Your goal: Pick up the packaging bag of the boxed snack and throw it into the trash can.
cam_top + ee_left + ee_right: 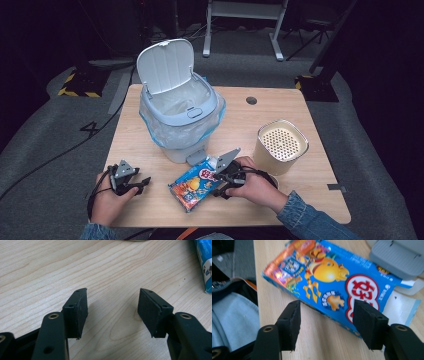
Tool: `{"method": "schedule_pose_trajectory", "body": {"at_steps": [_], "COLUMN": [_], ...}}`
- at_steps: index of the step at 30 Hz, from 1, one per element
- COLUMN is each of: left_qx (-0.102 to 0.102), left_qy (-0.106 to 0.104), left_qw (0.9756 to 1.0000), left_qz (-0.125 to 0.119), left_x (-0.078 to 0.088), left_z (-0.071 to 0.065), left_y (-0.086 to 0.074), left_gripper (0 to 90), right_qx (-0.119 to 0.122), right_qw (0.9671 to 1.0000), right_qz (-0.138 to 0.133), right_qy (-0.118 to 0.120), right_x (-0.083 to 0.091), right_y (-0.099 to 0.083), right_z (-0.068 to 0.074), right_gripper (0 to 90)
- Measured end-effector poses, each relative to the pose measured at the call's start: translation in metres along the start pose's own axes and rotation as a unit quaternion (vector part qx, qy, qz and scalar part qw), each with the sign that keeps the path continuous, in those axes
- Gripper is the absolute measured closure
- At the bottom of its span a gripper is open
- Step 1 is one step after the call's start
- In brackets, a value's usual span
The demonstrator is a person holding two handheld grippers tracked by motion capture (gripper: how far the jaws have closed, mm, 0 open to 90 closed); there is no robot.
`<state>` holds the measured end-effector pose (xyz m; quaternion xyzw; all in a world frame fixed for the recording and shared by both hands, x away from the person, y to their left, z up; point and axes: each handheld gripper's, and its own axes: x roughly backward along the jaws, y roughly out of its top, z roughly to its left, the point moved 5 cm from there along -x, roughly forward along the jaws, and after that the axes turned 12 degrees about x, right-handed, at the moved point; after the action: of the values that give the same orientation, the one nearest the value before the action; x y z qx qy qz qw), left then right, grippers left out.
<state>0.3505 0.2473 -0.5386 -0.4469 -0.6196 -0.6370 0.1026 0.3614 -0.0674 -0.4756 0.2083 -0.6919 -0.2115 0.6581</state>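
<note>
Gaping wide and gripping nothing, the right claw [325, 325] nears the snack box [332, 280]; left claw [112, 312] equally spread

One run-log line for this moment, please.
left gripper open, idle | right gripper open at snack box | bin lid up

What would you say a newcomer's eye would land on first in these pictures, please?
Probably the white pedal bin with its lid flipped open and a clear liner inside, standing at the back left of the wooden table. Next comes the bright blue snack box lying flat near the front edge, with the open right gripper just short of it. A beige cylinder with a perforated top stands at the right.
</note>
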Motion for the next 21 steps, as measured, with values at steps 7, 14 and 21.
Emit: {"method": "schedule_pose_trajectory", "body": {"at_steps": [7, 14, 21], "left_qx": [0.000, 0.000, 0.000], "left_qy": [0.000, 0.000, 0.000], "left_qw": [1.0000, 1.0000, 1.0000], "left_qz": [0.000, 0.000, 0.000], "left_x": [0.000, 0.000, 0.000], "left_z": [0.000, 0.000, 0.000], "left_y": [0.000, 0.000, 0.000], "left_gripper": [41.6, 41.6, 41.6], "right_qx": [0.009, 0.011, 0.022], "right_qw": [0.9997, 0.9993, 0.9971], "right_qz": [0.022, 0.035, 0.062], "right_qy": [0.009, 0.004, 0.038], "right_x": [-0.003, -0.003, -0.005], "right_y": [-0.001, 0.000, 0.000], "right_z": [0.005, -0.002, 0.012], "right_gripper": [39.3, 36.5, 38.3]}}
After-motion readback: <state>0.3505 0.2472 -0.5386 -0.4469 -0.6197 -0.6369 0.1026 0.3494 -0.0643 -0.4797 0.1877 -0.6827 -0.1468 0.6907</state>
